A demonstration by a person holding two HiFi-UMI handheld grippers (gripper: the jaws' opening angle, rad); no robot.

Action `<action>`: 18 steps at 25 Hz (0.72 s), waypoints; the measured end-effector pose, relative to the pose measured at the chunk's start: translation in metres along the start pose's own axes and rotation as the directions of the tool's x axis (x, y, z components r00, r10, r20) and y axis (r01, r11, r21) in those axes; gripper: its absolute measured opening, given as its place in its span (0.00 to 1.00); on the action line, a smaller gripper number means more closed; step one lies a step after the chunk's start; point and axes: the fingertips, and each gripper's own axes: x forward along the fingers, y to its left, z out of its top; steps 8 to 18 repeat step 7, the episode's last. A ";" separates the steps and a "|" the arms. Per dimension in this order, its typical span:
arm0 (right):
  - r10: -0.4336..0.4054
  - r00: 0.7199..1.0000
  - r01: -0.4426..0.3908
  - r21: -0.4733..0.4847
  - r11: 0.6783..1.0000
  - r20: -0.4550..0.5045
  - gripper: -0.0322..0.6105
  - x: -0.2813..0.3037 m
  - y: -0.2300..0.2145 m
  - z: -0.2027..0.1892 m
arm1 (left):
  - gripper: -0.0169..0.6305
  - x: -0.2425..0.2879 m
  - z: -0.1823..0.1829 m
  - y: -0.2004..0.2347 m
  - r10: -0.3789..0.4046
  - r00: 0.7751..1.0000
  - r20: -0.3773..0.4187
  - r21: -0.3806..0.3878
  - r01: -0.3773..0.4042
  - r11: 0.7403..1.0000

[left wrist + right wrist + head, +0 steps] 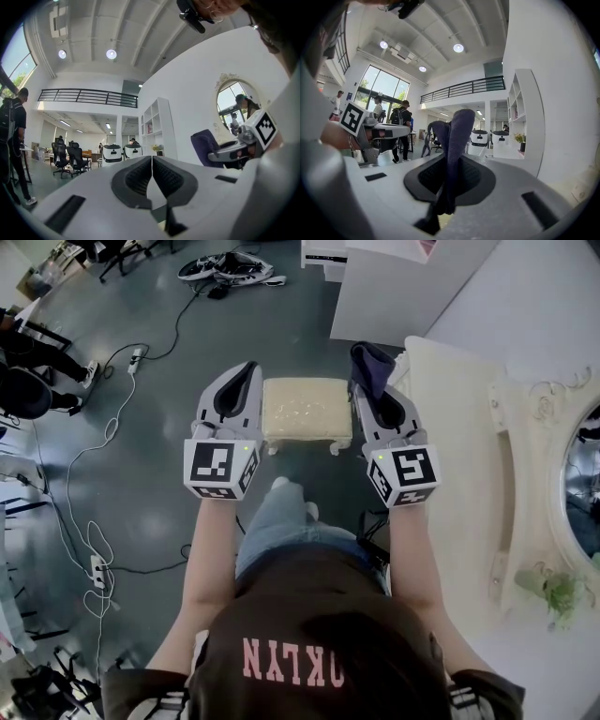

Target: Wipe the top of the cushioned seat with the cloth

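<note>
The small, square beige cushioned seat (307, 409) sits untouched between the raised grippers. Just right of it, the right gripper (373, 390) pinches the dark purple cloth (454, 140), probably carrying it ready for wiping. The left gripper (152, 164) is pressed together and empty, which only its own view shows. Only the head view shows the seat.

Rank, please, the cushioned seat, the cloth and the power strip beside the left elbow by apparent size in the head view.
1. cushioned seat
2. cloth, held nearer the camera
3. power strip, clearly smallest
</note>
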 end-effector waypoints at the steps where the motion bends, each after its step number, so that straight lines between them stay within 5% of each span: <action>1: 0.003 1.000 -0.003 -0.003 1.000 0.000 0.10 0.001 0.001 0.000 | 0.04 0.000 0.000 0.000 -0.002 1.000 0.002 0.000 0.002 1.000; 18: 0.006 1.000 -0.006 -0.016 1.000 0.003 0.10 0.002 0.005 0.001 | 0.04 0.001 0.004 0.001 -0.007 1.000 0.014 0.002 0.007 1.000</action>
